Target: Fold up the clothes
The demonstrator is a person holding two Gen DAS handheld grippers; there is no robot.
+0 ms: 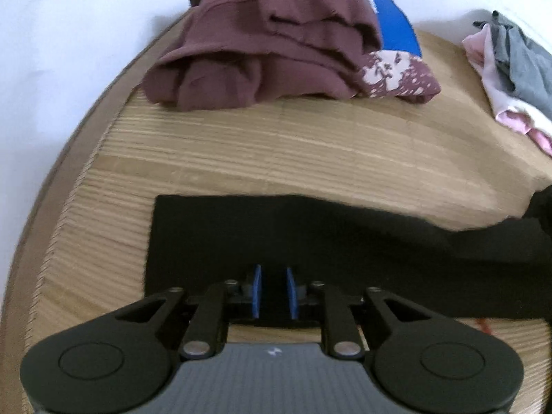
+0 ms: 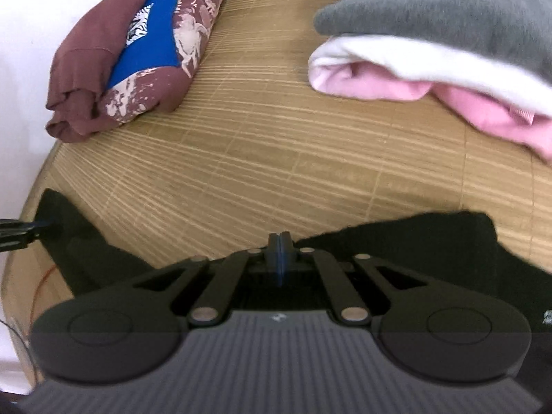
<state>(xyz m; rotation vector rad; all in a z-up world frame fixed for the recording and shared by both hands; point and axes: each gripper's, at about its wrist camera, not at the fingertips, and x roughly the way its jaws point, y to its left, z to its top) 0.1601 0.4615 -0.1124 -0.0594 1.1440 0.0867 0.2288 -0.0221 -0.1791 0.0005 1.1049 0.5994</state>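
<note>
A black garment (image 1: 310, 241) lies flat on the bamboo mat (image 1: 276, 145), stretching from the middle to the right. My left gripper (image 1: 274, 291) is open, its blue pads a small gap apart, low over the garment's near edge. In the right wrist view the black garment (image 2: 431, 241) lies under my right gripper (image 2: 280, 241), whose blue pads are pressed together at the cloth's edge; a raised fold stands to its right. The left gripper's tip (image 2: 34, 227) shows at the far left, at the garment's corner.
A pile of maroon, blue and floral clothes (image 1: 276, 41) sits at the back of the mat, also in the right wrist view (image 2: 138, 48). A heap of grey, white and pink clothes (image 2: 431, 48) lies at the right (image 1: 510, 69). A white wall borders the mat.
</note>
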